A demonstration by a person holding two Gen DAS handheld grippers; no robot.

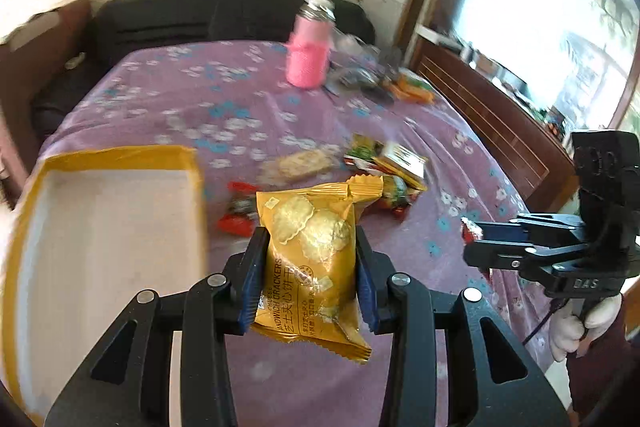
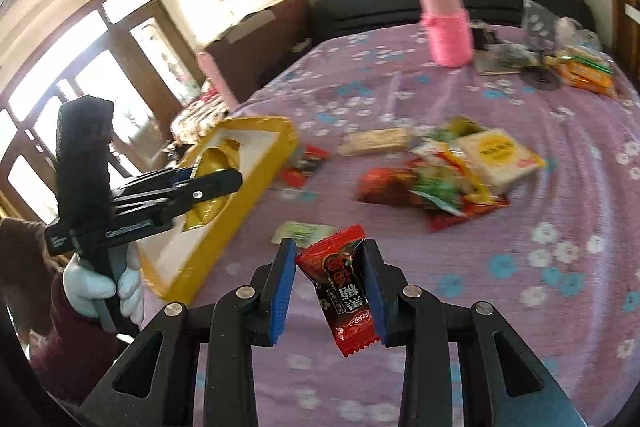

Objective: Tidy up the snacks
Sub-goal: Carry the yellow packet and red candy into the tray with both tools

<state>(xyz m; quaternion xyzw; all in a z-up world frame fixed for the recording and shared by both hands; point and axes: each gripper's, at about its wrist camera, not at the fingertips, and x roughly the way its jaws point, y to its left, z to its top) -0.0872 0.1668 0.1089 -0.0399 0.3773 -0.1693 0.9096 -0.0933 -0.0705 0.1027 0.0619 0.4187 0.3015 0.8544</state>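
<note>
My left gripper is shut on a yellow sandwich-cracker packet, which stands upright between the blue pads. To its left lies an open yellow box with a white inside. In the right wrist view the left gripper holds that packet above the box. My right gripper is shut on a red and black candy, lifted off the cloth. The right gripper also shows at the right of the left wrist view, in a white-gloved hand.
A purple flowered cloth covers the table. A pile of snack packets lies mid-table, with a clear cracker pack, a red candy and a small green packet nearby. A pink bottle and orange packs stand at the back.
</note>
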